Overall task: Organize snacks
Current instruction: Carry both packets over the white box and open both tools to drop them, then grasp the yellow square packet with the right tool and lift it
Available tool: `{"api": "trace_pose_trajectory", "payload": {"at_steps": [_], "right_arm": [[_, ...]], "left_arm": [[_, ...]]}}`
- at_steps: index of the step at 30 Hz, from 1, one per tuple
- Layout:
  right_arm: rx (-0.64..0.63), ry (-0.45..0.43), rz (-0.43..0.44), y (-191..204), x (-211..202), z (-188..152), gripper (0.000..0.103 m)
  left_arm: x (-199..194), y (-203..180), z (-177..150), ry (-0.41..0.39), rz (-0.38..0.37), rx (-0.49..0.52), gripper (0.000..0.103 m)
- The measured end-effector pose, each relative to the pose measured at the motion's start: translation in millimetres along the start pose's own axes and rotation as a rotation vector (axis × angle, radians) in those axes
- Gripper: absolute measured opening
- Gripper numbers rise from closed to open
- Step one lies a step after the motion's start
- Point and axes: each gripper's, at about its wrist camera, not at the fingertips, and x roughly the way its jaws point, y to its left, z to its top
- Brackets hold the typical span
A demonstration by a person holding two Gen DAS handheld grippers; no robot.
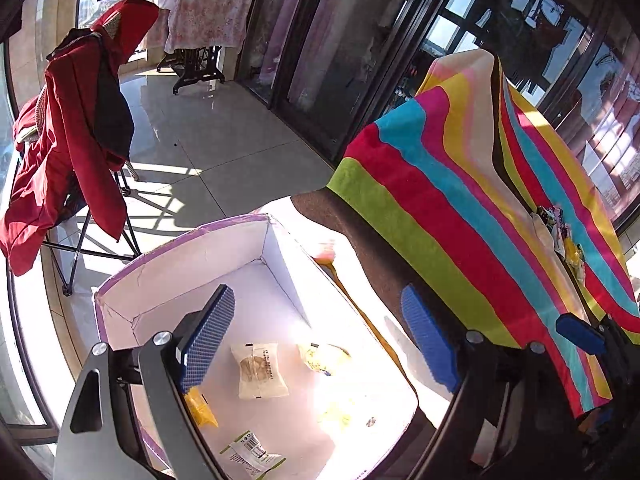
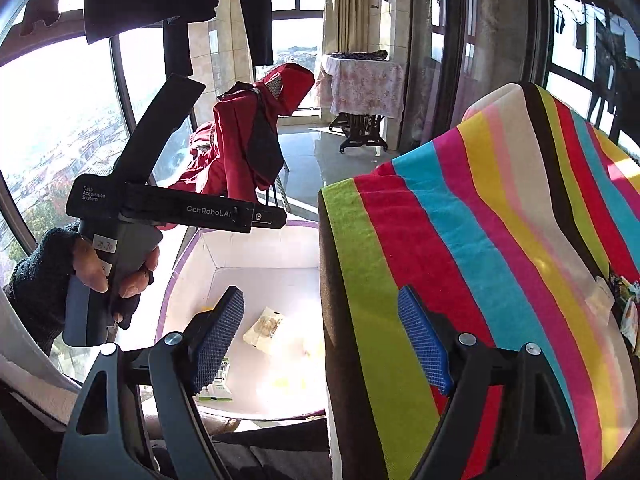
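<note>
- So far, several wrapped snacks are lying on the floor of the white box (image 1: pixel 192 264): a pale round biscuit pack (image 1: pixel 259 370) near the middle, a yellowish pack (image 1: pixel 322 356) just right of it, a yellow packet (image 1: pixel 201 406) at the near left, and a green-and-white packet (image 1: pixel 252 454) nearest the camera.
- The left gripper (image 1: pixel 320 336) is hovering over the box with its jaws standing wide and nothing between them.
- The right gripper (image 2: pixel 324 340) is straddling the box's right edge and the striped cloth (image 2: pixel 500 240), jaws also wide and holding nothing.
- A small heap of snacks (image 1: pixel 560 232) is waiting at the far right on the cloth, well apart from the box.
- Judging by this, the sorting is partly done; the heap is remaining to be carried over.
</note>
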Motion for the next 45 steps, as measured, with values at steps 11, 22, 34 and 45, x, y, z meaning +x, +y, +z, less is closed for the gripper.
{"api": "trace_pose_trajectory", "payload": {"at_steps": [11, 22, 34, 45], "right_arm": [[0.027, -0.045, -0.305, -53, -50, -14, 0.086], [0.251, -0.051, -0.546, -145, -93, -70, 0.086], [0.426, 0.05, -0.748, -237, -141, -120, 0.086], [0.652, 0.054, -0.63, -357, -95, -122, 0.086]], "left_arm": [[0, -52, 22, -0.04, -0.072, 0.014, 0.1], [53, -194, 17, -0.021, -0.212, 0.229, 0.1], [85, -259, 11, 0.082, -0.108, 0.468, 0.101], [139, -323, 11, 0.119, -0.144, 0.521, 0.101]]}}
